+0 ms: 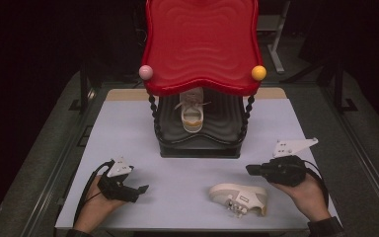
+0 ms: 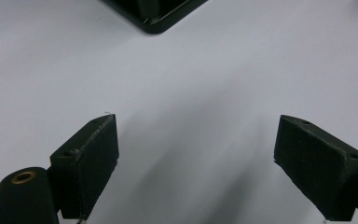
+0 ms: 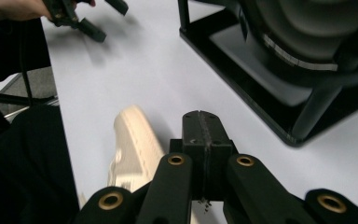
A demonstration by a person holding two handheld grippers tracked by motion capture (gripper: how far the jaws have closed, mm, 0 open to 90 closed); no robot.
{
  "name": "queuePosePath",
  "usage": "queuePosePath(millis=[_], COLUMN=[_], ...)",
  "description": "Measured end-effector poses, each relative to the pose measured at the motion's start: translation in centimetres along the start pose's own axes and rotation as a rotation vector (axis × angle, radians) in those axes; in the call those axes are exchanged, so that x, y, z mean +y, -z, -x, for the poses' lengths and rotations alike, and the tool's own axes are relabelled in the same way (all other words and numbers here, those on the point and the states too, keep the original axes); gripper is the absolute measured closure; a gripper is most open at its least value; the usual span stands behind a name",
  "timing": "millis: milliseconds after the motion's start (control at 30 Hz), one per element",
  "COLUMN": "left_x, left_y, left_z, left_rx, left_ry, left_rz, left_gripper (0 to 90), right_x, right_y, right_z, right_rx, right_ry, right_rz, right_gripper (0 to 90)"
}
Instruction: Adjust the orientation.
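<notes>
A cream sneaker [image 1: 239,196] lies on its side on the white table [image 1: 128,133] near the front edge; in the right gripper view this sneaker [image 3: 135,144] sits just left of my jaws. A second cream sneaker [image 1: 192,116] stands on the black lower tray [image 1: 227,129] of a small rack, under its red top tray [image 1: 202,44]. My right gripper [image 1: 249,169] is shut and empty, just right of and behind the lying sneaker, with its tip [image 3: 203,119] pointing across the table. At the front left my left gripper [image 1: 137,191] is open with only bare table between its jaws [image 2: 196,135].
The rack stands at the table's middle back, with a pink ball [image 1: 146,72] and a yellow ball [image 1: 258,72] on its front posts. Its black base [image 3: 261,93] is close ahead of the right gripper, and one corner [image 2: 158,14] lies ahead of the left gripper.
</notes>
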State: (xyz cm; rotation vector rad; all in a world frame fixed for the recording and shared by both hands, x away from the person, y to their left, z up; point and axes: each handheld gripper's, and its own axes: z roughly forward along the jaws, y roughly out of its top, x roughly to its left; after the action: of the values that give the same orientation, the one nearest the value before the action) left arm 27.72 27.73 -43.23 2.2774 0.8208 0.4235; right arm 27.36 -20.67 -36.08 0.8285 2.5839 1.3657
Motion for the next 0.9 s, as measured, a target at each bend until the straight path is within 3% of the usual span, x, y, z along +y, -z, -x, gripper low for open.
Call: queuePosePath(millis=[100, 167, 233, 467, 600, 900], left_x=[-0.7, -1.2, -1.6, -2.0, -2.0, -2.0], left_y=[-0.4, -0.9, -0.9, -1.0, -1.0, -1.0], left_z=[-0.5, -0.8, -1.2, -1.3, -1.3, -1.4], left_rx=[0.0, -0.006, -0.038, -0.047, -0.047, -0.048], left_ry=[0.01, 0.011, 0.045, 0.041, 0.039, 0.041], left_rz=[0.005, -0.018, 0.005, 0.035, 0.035, 0.034], left_gripper=[13.3, 13.4, 13.3, 13.1, 13.1, 13.1], right_x=[-0.9, -1.7, -2.4, -4.1, -4.4, -4.2], right_y=[0.3, 0.3, 0.3, 0.5, 0.0, -0.4], right_z=[-0.2, -0.3, -0.5, -0.6, -0.9, -0.2], right_rx=[-0.002, -0.008, -0.014, -0.005, -0.003, -0.006], right_ry=[-0.012, -0.02, -0.021, -0.059, -0.054, -0.065], right_rz=[-0.011, -0.025, -0.035, -0.049, -0.078, -0.075], right_gripper=[89.6, 89.5, 89.5, 89.6, 89.6, 89.6])
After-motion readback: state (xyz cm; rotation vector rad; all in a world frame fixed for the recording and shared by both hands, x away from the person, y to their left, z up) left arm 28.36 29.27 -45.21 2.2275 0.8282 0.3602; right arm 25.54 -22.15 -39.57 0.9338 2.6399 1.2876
